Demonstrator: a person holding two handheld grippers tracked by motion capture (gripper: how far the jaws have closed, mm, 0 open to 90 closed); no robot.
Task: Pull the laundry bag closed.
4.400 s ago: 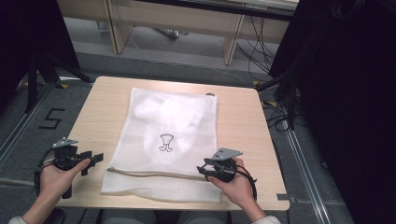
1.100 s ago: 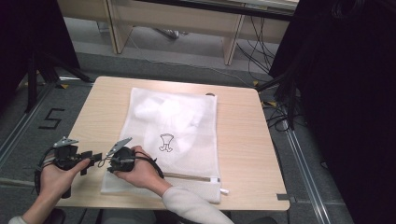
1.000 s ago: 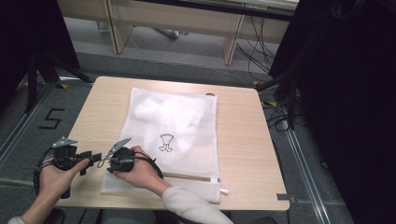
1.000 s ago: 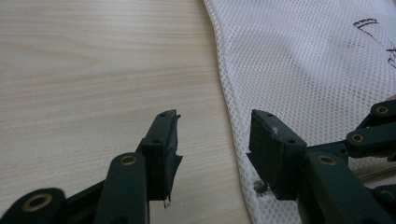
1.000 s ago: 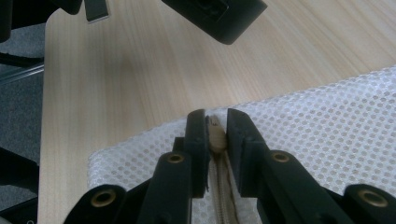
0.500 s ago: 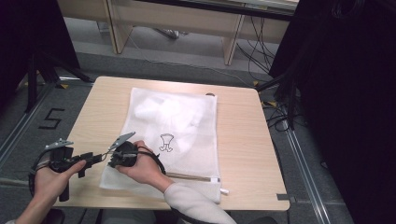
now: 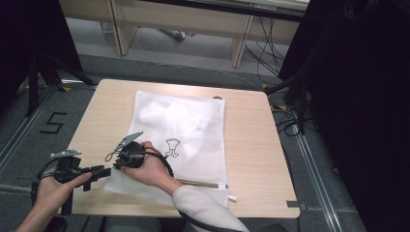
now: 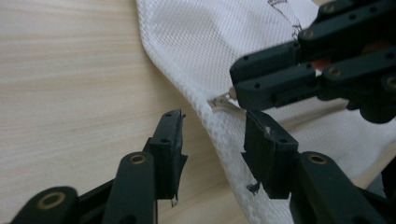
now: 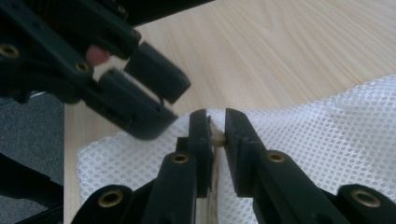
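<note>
A white mesh bag (image 7: 186, 118) with a small black print lies flat on the wooden table (image 7: 251, 145); its zipper (image 7: 203, 182) runs along the near edge. My right hand reaches across to the bag's near left corner. The right gripper (image 9: 215, 122) is shut on the cream zipper pull (image 9: 217, 136) and holds that corner slightly raised; it also shows as the right gripper (image 7: 118, 162) and right gripper (image 8: 233, 93). The left gripper (image 8: 212, 135) straddles the mesh edge just below the pull. Its jaws have just been closing but stand apart. Seen from above, the left gripper (image 7: 107, 170) sits beside the corner.
The table's near edge (image 7: 193, 212) lies just below both hands. A floor marking "5" (image 7: 54, 123) is at the left. Desk legs (image 7: 239, 46) stand beyond the far edge, cables (image 7: 290, 116) trail on the floor at the right, and dark curtains (image 7: 358, 96) hang there.
My right gripper went along the near edge from the bag's right end to its left corner, then rose a little with the pull. The left jaws narrowed around the mesh edge.
</note>
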